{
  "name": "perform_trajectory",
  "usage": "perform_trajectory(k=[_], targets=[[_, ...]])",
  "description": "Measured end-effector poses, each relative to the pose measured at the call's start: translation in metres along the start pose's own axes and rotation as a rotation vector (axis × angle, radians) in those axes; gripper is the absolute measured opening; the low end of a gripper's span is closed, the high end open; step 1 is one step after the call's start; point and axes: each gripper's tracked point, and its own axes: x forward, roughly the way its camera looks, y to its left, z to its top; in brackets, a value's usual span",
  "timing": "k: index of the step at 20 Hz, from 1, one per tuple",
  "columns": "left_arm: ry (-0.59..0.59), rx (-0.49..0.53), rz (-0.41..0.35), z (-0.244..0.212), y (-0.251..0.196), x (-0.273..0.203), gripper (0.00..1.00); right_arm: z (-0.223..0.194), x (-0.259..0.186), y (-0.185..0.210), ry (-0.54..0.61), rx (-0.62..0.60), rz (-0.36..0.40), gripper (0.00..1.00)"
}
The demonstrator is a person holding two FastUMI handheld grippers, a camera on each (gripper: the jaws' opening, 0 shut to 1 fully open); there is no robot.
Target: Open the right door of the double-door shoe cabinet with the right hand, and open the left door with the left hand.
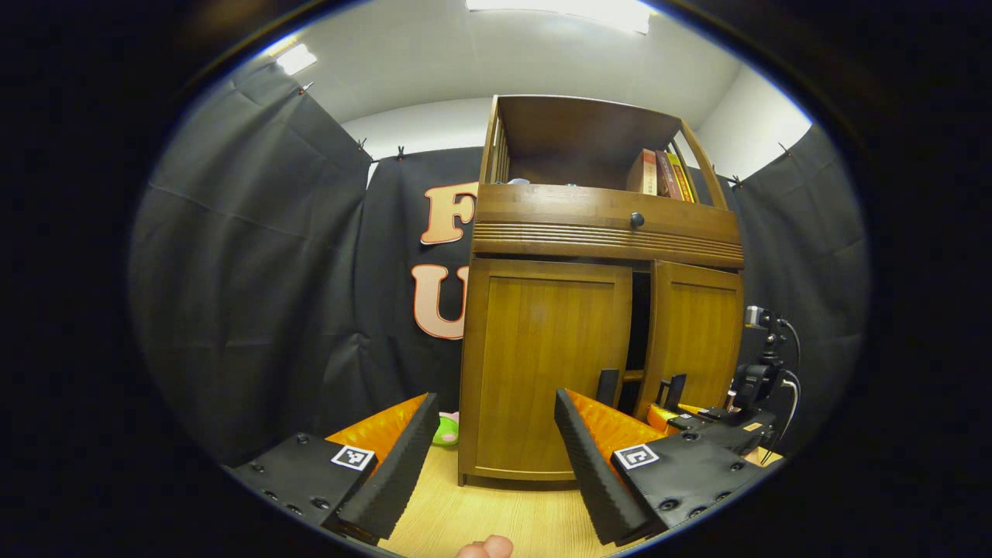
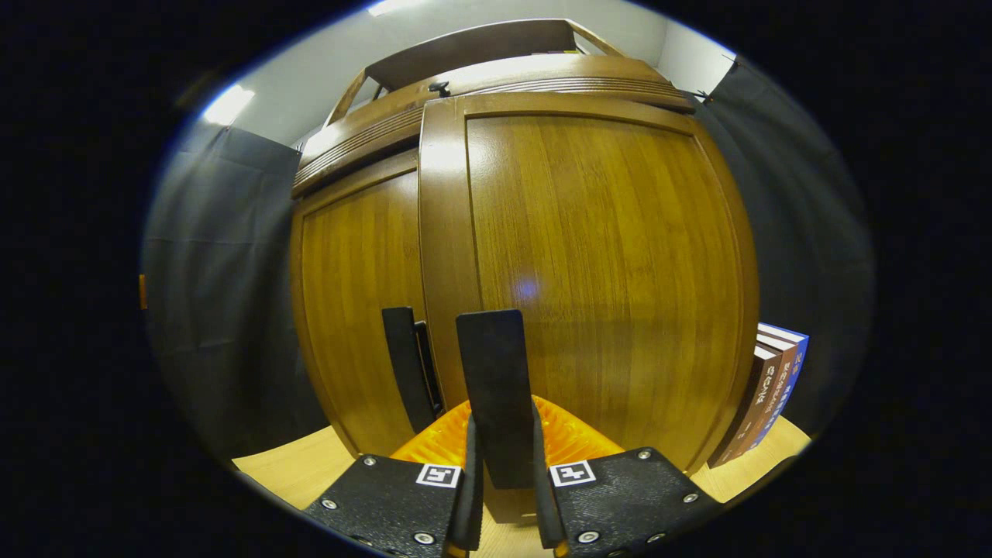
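Two flat wooden doors, right door [image 2: 604, 263] ajar, right gripper [image 2: 501, 496] clamped on its slim handle [image 2: 496, 387], left gripper [image 1: 496, 457] spread.

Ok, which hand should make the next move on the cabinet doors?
Right. The right gripper has its jaws shut on the right door's handle, and that door is only ajar, so it can probably pull now. The left gripper is open and stands back from the left door.
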Motion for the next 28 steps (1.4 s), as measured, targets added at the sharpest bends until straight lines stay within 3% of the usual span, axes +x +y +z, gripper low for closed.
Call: perform_trajectory(k=[12, 13, 14, 24, 25, 26, 27, 28], targets=[[0.004, 0.021, -0.064, -0.002, -0.048, -0.011, 0.97, 0.003, -0.106, -0.047, 0.013, -0.012, -0.051, 0.27], [0.003, 0.013, -0.071, -0.001, -0.053, -0.010, 0.95, 0.003, -0.113, -0.053, 0.013, -0.015, -0.063, 0.36], [0.002, 0.007, -0.079, -0.001, -0.058, -0.010, 0.95, 0.002, -0.120, -0.059, 0.015, -0.018, -0.076, 0.27], [0.010, 0.021, -0.142, -0.011, -0.097, -0.013, 0.94, 0.007, -0.168, -0.120, 0.043, -0.034, -0.192, 0.17], [0.008, 0.024, -0.143, -0.012, -0.098, -0.014, 0.94, 0.008, -0.172, -0.126, 0.045, -0.031, -0.199, 0.16], [0.007, 0.028, -0.144, -0.012, -0.100, -0.013, 0.94, 0.009, -0.175, -0.132, 0.046, -0.021, -0.206, 0.25], [0.007, 0.029, -0.145, -0.013, -0.102, -0.014, 0.94, 0.010, -0.177, -0.138, 0.046, -0.011, -0.213, 0.05], [0.007, 0.029, -0.148, -0.013, -0.104, -0.014, 0.94, 0.011, -0.182, -0.144, 0.043, -0.012, -0.217, 0.13]])
